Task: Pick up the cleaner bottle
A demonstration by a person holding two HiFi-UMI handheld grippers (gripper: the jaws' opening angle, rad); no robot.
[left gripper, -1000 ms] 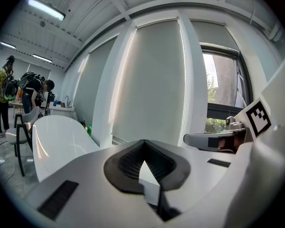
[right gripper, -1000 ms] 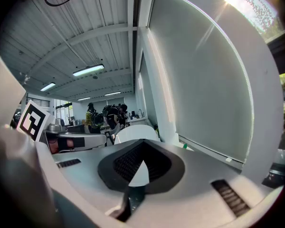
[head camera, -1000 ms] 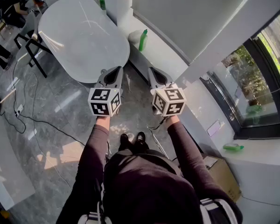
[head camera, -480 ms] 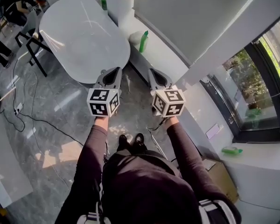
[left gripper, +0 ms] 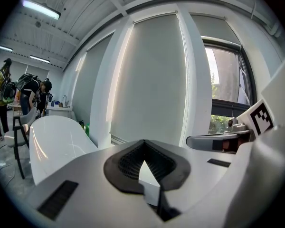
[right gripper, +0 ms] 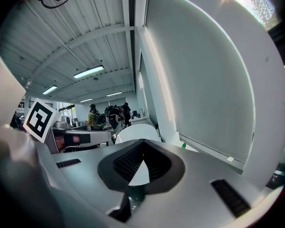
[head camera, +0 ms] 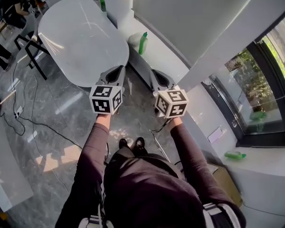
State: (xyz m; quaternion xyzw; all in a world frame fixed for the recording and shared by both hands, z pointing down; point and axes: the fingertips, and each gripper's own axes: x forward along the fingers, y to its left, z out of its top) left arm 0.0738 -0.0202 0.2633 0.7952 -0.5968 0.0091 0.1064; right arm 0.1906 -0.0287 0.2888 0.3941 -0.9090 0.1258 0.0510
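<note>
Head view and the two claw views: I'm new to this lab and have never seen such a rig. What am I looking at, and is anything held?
There is no robot here. A person holds a hand-held claw in each hand. The head view comes from a camera on the person's head, looking down at their arms, the left claw and the right claw. The marker cubes are part of the claws. The other two pictures come from cameras riding on each claw, looking along its jaws. Both pairs of jaws are together with nothing between them, so nothing is held. Ahead, a green bottle stands on a white ledge by the wall, next to a white oval table.
</note>
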